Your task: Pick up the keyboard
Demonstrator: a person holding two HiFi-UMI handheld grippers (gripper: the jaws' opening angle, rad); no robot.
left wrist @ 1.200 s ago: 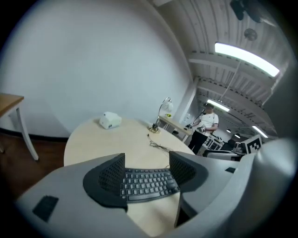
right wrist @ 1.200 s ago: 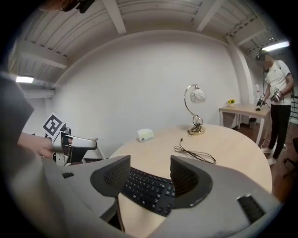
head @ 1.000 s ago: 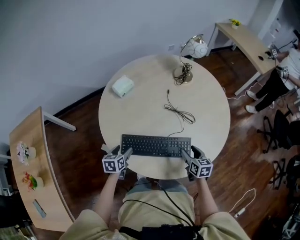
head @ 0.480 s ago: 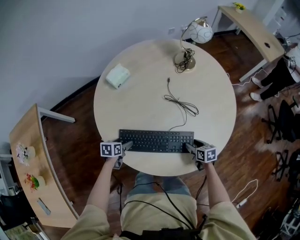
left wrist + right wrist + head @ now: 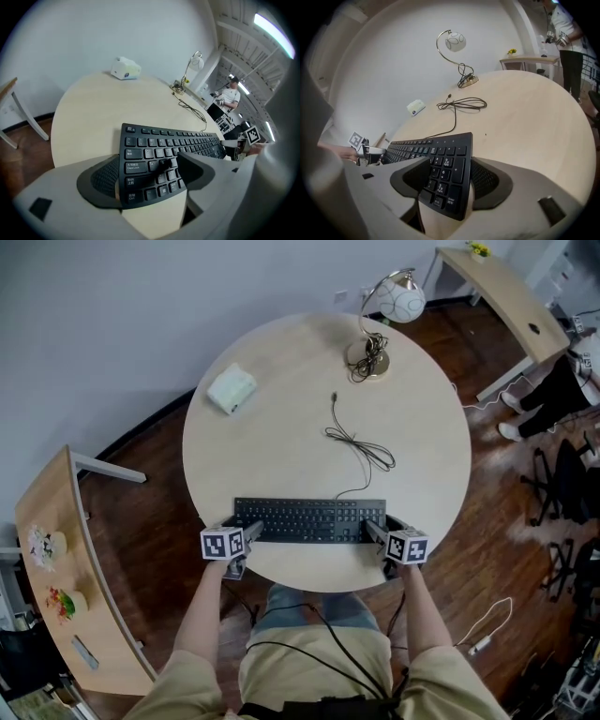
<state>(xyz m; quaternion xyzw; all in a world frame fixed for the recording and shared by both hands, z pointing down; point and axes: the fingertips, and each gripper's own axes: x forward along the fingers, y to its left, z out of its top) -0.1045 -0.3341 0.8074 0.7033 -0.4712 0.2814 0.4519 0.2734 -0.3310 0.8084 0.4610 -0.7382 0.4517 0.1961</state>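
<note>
A black keyboard [image 5: 309, 519] lies flat near the front edge of the round table [image 5: 281, 437], its cable [image 5: 361, 451] trailing toward the middle. My left gripper [image 5: 251, 531] is at its left end. In the left gripper view the jaws are closing but still stand wide, with the keyboard [image 5: 173, 140] end between them and neither pad pressing on it. At the other end, my right gripper [image 5: 373, 532] also straddles the keyboard [image 5: 445, 164], its pads wide apart and off the keys.
A white box [image 5: 232, 388] sits at the table's back left, and a desk lamp [image 5: 394, 301] stands at the back. A wooden side desk [image 5: 56, 568] is to the left. Another desk [image 5: 497, 296] and a person [image 5: 562, 381] are at the upper right.
Both grippers and the keyboard between them have sunk onto the table. Over the last half second they have hardly moved.
</note>
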